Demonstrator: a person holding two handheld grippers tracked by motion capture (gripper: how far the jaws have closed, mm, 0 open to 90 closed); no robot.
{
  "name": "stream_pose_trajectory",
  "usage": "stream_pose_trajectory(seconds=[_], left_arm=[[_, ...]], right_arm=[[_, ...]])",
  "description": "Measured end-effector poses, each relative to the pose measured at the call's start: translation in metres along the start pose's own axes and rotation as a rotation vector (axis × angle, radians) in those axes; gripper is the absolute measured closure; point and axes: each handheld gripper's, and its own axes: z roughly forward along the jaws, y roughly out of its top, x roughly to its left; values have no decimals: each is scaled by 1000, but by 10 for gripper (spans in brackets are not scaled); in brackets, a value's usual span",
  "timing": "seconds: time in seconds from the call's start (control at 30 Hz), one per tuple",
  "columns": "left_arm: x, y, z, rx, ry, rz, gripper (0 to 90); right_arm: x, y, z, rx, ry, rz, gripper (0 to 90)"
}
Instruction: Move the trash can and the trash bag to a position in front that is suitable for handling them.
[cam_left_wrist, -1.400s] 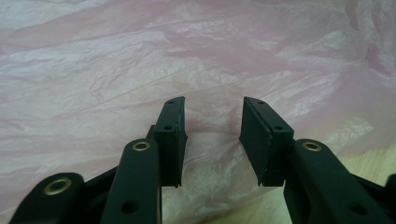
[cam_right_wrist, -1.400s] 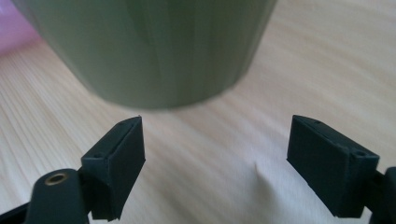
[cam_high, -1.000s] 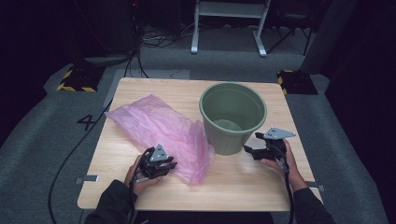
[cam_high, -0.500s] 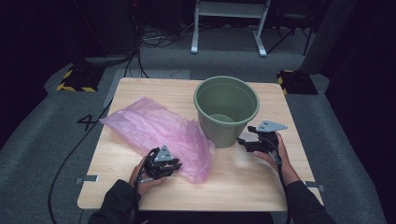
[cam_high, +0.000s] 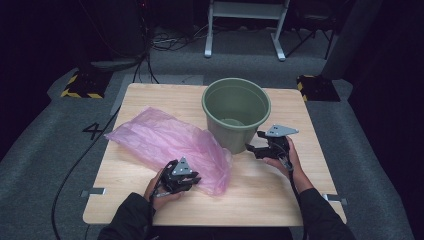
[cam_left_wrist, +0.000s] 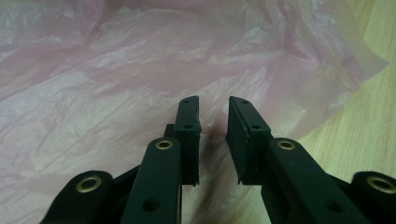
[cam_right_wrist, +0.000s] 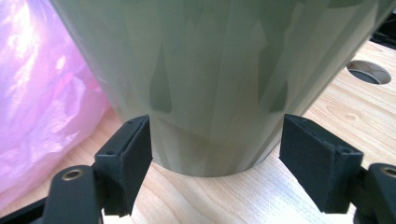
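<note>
Nearest the person, the left gripper (cam_high: 192, 179) rests low on the near edge of the pink plastic bag (cam_high: 165, 137), which lies flat and crumpled across the left half of the wooden table (cam_high: 260, 195). In the left gripper view its jaws stand at a narrow gap over the film (cam_left_wrist: 116, 70), tips down on the bag's surface; no fold is visibly pinched between the pads, so the hand appears to be pinning or waiting rather than lifting. The bag's loose corner trails off to one side of the jaws onto bare wood

Farther out on the right, the right gripper (cam_high: 250, 148) is held level and aimed at the foot of the green bucket (cam_high: 235, 130). Its jaws are spread wide and straddle the bucket's tapered base (cam_right_wrist: 210, 60): one pad sits just beside the wall (contact cannot be told), the other stands apart from it. The wide setting suits the bucket's girth; the likely purpose is to steady or shift the bucket so that the bag can line it

The bucket stands upright and empty near the table's far middle, its near wall touching or just beside the bag's right edge, between the two grippers and beyond both
</note>
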Motion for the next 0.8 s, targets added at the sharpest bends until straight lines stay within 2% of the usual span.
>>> stream_pose_trajectory(seconds=[0.17, 0.2, 0.23, 0.3, 0.33, 0.4, 0.43, 0.47, 0.5, 0.53, 0.57, 0.6, 0.63, 0.67, 0.73, 0.77, 0.8], left_arm=[[-5, 2, 2, 2, 0, 18, 739], [-7, 3, 3, 2, 1, 18, 733], [-7, 3, 3, 3, -1, 19, 720], [-8, 3, 3, 9, -5, 28, 651], [-12, 4, 1, 29, 17, 47, 581], [-15, 4, -4, 18, 24, 46, 503], [-15, 4, -4, 18, 24, 46, 475], [-16, 4, -10, -3, 32, 42, 475], [-17, 4, -14, -8, 44, 43, 364], [-17, 3, -26, -38, 53, 34, 323], [-17, 3, -26, -38, 53, 34, 321], [-15, 0, -38, -72, 61, 14, 308], [-15, 0, -38, -72, 61, 14, 274], [-14, -3, -45, -81, 76, 0, 240], [-10, -11, -56, -76, 111, -14, 216], [-10, -11, -56, -76, 111, -14, 198], [-7, -18, -60, -67, 139, -32, 178]], right_arm=[[7, -1, -14, -19, 3, 8, 239], [18, -2, -23, -28, 20, -1, 234], [21, -3, -25, -31, 31, 0, 234], [32, -5, -27, -20, 38, -17, 232], [38, -6, -28, -18, 44, -28, 231], [46, -6, -29, -21, 74, -39, 228], [46, -6, -29, -21, 74, -39, 228], [50, -6, -29, -25, 87, -40, 226], [58, -5, -30, -31, 111, -52, 221], [62, -4, -31, -31, 125, -49, 220], [65, -4, -31, -31, 142, -47, 219], [70, -3, -31, -33, 163, -51, 219], [70, -3, -31, -33, 163, -51, 219], [81, -1, -29, -31, 184, -81, 217], [89, 0, -25, -21, 188, -104, 205], [89, 0, -25, -21, 188, -104, 205], [96, 1, -18, -4, 193, -123, 188]])
